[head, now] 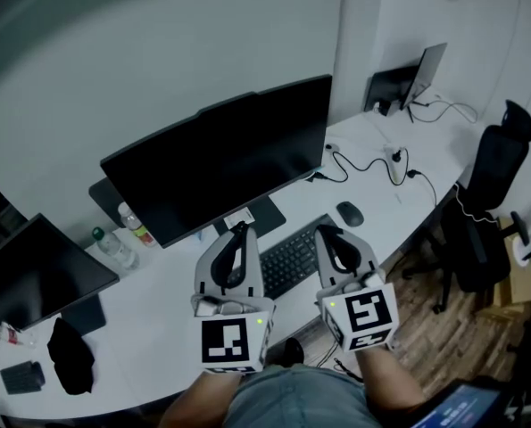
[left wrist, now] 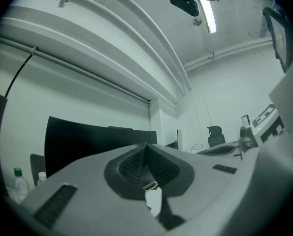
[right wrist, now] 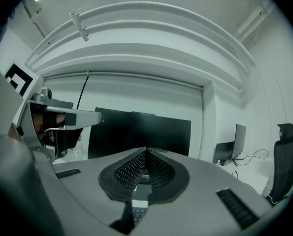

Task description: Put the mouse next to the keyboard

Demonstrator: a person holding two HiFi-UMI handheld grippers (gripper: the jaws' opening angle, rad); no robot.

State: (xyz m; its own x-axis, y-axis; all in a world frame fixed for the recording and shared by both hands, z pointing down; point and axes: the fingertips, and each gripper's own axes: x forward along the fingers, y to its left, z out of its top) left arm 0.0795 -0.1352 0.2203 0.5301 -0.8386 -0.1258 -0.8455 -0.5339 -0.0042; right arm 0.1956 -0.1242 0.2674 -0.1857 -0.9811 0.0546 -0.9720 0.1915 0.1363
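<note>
A dark mouse [head: 349,213] lies on the white desk [head: 171,315], just right of the black keyboard [head: 287,257]. Both grippers hover above the desk's near edge, pointing level toward the big monitor [head: 229,159]. My left gripper [head: 239,227] is over the keyboard's left end, its jaws shut with nothing between them [left wrist: 146,144]. My right gripper [head: 326,230] is over the keyboard's right end, short of the mouse, also shut and empty [right wrist: 146,150]. In the right gripper view a strip of keyboard [right wrist: 133,216] shows below the jaws and the left gripper [right wrist: 62,119] is at the left.
A second monitor [head: 33,270] stands at the left, with two bottles [head: 113,246] between the screens. Cables and a plug [head: 392,160] lie on the desk beyond the mouse. An office chair [head: 493,185] is at the right. Dark small items [head: 69,355] lie front left.
</note>
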